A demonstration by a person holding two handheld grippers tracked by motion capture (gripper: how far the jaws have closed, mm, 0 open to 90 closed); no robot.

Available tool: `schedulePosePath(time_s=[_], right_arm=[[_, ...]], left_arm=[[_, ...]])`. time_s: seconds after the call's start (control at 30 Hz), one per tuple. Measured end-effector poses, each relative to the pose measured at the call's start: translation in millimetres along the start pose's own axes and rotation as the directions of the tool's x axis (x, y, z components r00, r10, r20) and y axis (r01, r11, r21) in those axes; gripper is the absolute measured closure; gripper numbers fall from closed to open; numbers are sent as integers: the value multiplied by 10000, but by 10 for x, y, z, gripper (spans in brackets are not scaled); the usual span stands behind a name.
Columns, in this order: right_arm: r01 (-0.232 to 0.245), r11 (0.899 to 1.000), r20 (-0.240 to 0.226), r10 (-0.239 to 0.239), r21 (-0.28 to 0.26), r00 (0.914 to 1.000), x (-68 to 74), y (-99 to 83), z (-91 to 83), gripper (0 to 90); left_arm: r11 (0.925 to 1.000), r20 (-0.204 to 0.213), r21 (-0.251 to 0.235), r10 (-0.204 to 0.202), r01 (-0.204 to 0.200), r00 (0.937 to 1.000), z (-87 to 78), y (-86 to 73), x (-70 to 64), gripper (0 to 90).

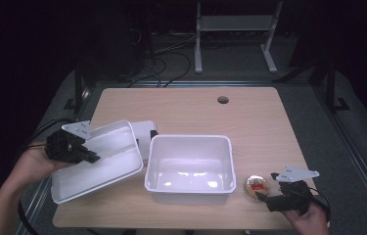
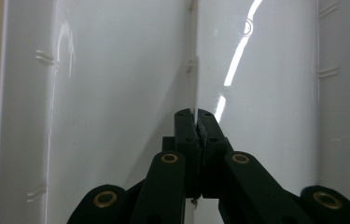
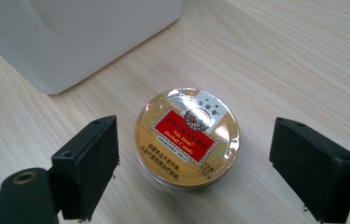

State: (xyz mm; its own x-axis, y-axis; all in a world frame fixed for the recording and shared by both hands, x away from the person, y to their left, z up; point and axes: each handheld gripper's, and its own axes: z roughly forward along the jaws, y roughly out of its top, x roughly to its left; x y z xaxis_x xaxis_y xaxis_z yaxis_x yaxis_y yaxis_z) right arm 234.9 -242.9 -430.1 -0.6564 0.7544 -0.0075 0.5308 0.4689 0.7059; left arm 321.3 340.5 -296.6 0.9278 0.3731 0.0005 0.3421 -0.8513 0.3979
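So here's where it stands. The left tool is pinched tight on the edge of the white lid, with the jaws fully together on the thin plastic in the left gripper view, and the lid is held tilted at the left of the worktop, its right edge just beside the white bin. So the bin is already uncovered and it looks empty inside, nothing in there that I can see.

The right tool is spread wide and holding nothing. The candy tin sits flat on the worktop between the 2 jaws, label up, neither jaw touching it. In the high view the tin is at the near right, just beside the bin's right wall.

My read: lid off is done, lining up on the tin is pretty much done too. What's left is the actual grab, lifting the tin over the wall, dropping it into the bin, and probably putting the lid back on. Call it about halfway, the main part hasn't started yet
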Motion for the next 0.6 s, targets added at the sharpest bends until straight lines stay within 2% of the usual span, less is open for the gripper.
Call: schedulePosePath(time_s=[0.13,0.33,0.43,0.5,0.6], right_arm=[[8,10000,32,-7,-41,10000,-1,-1,-4,152],[9,10000,39,-9,-2,10000,-2,-1,1,152],[22,10000,38,-22,12,10000,-3,-1,6,152],[35,10000,17,-35,26,10000,-2,0,12,152],[22,9999,-2,-22,122,10000,-3,1,27,152]], left_arm=[[9995,159,307,24,-29,9999,142,-104,-21,894],[9990,592,452,45,-72,9982,443,-249,-72,894],[9986,594,512,111,-141,9982,591,-309,-90,894],[9989,757,454,112,-146,9971,672,-338,-105,895],[9975,988,580,338,-396,9945,780,-346,-153,894]])
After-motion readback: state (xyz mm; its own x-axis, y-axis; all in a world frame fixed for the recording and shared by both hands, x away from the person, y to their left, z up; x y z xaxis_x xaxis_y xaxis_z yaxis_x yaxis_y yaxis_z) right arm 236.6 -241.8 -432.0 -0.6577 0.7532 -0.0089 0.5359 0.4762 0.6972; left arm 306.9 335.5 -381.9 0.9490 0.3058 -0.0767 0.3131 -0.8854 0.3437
